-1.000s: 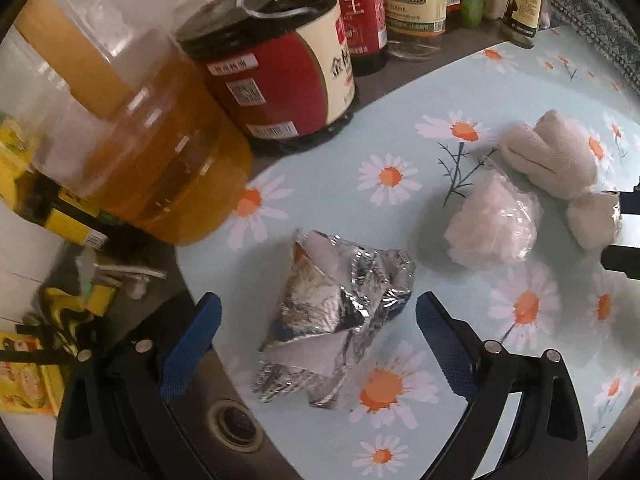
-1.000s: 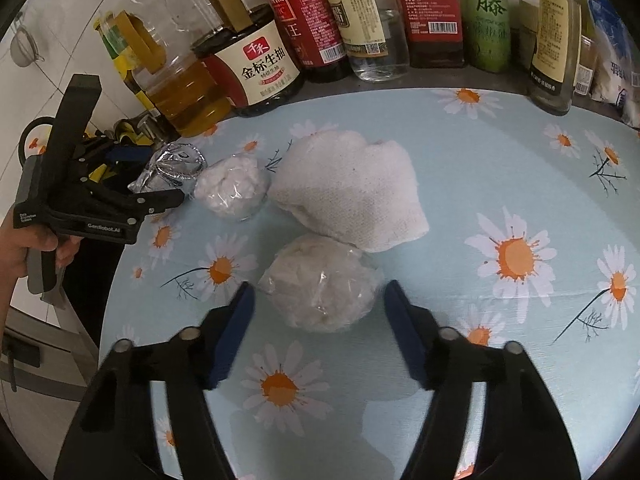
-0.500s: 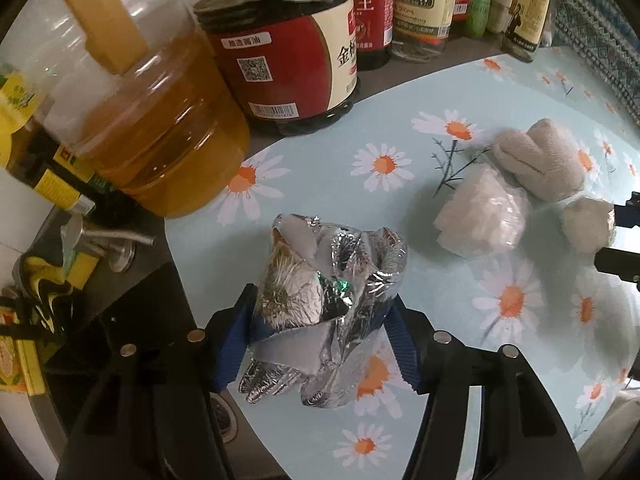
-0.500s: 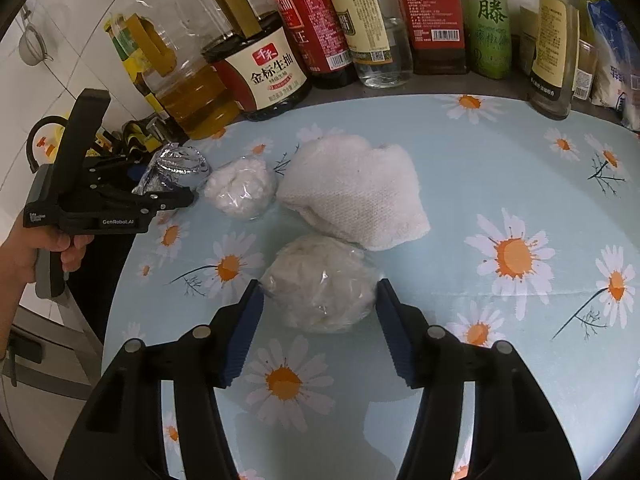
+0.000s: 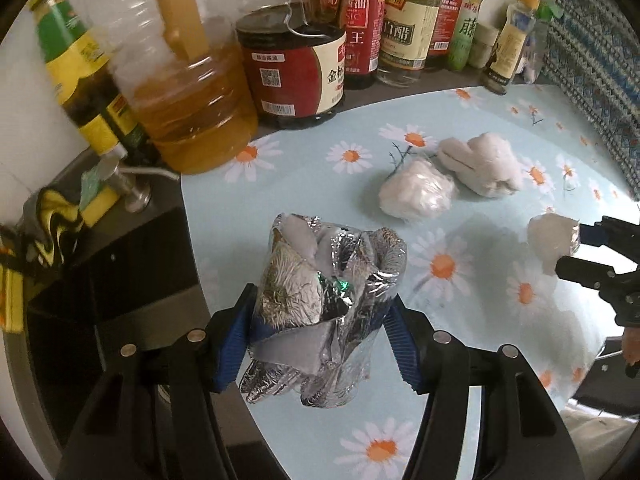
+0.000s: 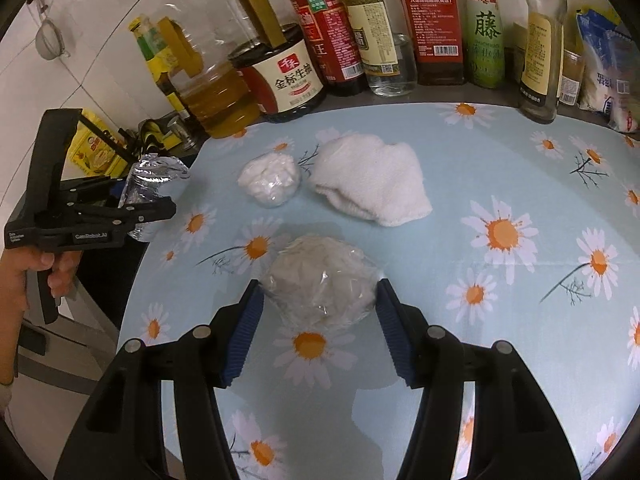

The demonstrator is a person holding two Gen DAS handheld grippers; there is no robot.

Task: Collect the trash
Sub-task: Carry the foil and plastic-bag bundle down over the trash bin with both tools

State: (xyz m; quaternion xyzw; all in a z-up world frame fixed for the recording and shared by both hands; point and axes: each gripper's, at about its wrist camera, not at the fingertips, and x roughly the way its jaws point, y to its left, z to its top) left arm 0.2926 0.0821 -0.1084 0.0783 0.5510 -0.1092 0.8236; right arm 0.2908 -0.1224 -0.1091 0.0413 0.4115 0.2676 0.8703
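A crumpled silver foil wad (image 5: 328, 300) hangs above the left edge of the daisy tablecloth (image 5: 472, 332), and my left gripper (image 5: 320, 344) is shut on it with both blue pads pressed into the foil. The right wrist view shows that foil wad (image 6: 150, 176) in the left gripper (image 6: 140, 196), held by a person's hand (image 6: 24, 276). My right gripper (image 6: 320, 296) is shut on a plastic-wrapped wad of paper (image 6: 320, 276), just above the cloth. From the left wrist view, this wad (image 5: 550, 236) sits in the right gripper (image 5: 580, 250).
A second plastic-wrapped wad (image 6: 270, 178) and a folded white cloth (image 6: 372, 178) lie mid-table. An oil jug (image 5: 192, 112), a soy sauce jug (image 5: 296, 72) and several bottles (image 6: 436, 28) line the back. Beyond the table's left edge is a dark gap (image 5: 120, 300).
The left jaws closed on the foil wad and lifted it off the cloth. The right jaws closed on the plastic-wrapped wad and raised it a little.
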